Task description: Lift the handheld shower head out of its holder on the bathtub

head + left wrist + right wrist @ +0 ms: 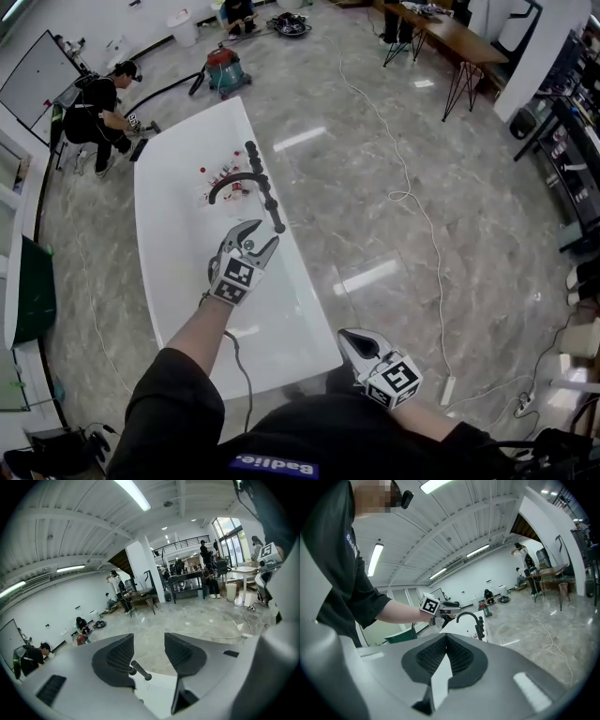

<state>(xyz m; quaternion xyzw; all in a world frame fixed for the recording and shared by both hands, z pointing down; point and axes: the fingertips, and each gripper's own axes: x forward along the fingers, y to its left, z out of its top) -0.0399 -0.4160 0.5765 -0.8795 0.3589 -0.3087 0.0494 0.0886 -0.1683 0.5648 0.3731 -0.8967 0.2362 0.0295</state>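
Two grippers are showing in the head view. The left gripper (268, 232) is hovering over the white bathtub (178, 272) near the middle of the frame, its jaws standing released and wide apart, with nothing pressed between the pads. The handheld shower head (265, 187), a black ribbed bar, is lying along the tub's right rim beside the arched black faucet (230, 178). Its near end is sitting right at the left jaw tips. In the left gripper view that end is showing low in the gap, closer to the left pad and not pinched. The right gripper (349, 339) is hanging at the lower centre-right of the head view, off the tub's near corner and well apart from the shower head. Its jaws are clenched together on nothing.
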